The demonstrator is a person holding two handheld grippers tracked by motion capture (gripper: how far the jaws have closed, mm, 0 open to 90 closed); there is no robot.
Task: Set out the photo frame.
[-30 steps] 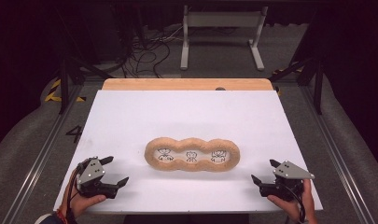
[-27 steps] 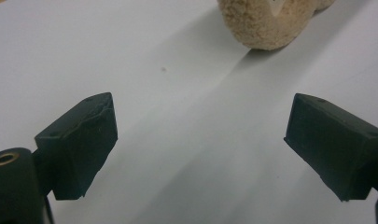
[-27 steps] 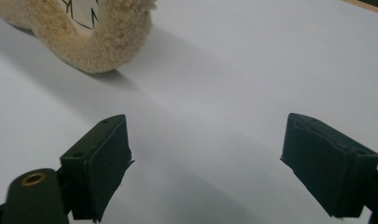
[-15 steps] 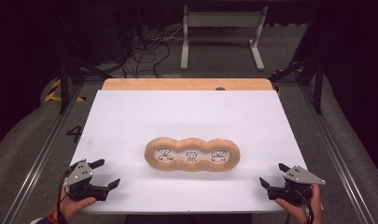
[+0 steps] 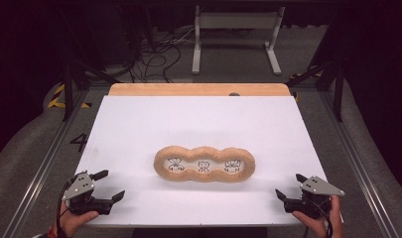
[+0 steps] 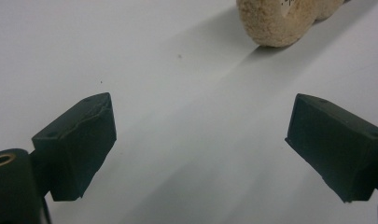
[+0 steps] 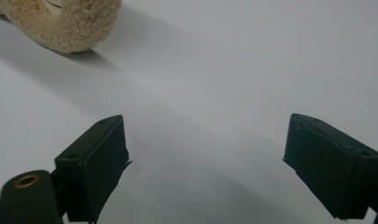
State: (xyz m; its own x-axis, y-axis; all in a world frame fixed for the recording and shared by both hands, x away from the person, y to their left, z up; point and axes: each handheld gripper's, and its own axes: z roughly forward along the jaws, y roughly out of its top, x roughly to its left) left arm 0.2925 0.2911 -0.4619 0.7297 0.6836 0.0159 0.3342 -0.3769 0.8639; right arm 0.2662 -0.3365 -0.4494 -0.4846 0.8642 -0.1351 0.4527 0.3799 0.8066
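A tan fuzzy three-ring frame point(image 5: 204, 163) lies flat at the middle of the white table point(image 5: 198, 124), with a small drawing inside each ring. My left gripper point(image 5: 111, 185) rests at the near left corner, open, nothing between its jaws. My right gripper point(image 5: 290, 186) sits at the near right corner, also open and empty. In the left gripper view the frame's end point(image 6: 275, 21) shows far ahead at the upper right, past the open gripper point(image 6: 200, 144). In the right gripper view the frame's other end point(image 7: 65, 23) lies at the upper left, beyond that gripper point(image 7: 205, 154).
A wooden strip point(image 5: 198, 89) borders the table's far edge. Metal rails point(image 5: 39, 163) run along both sides. Behind the table stand a white frame stand point(image 5: 235, 34) and loose cables point(image 5: 154, 54) on the floor.
Both grippers have drawn back toward the near edge and outward to the corners. The fuzzy frame has stayed put.
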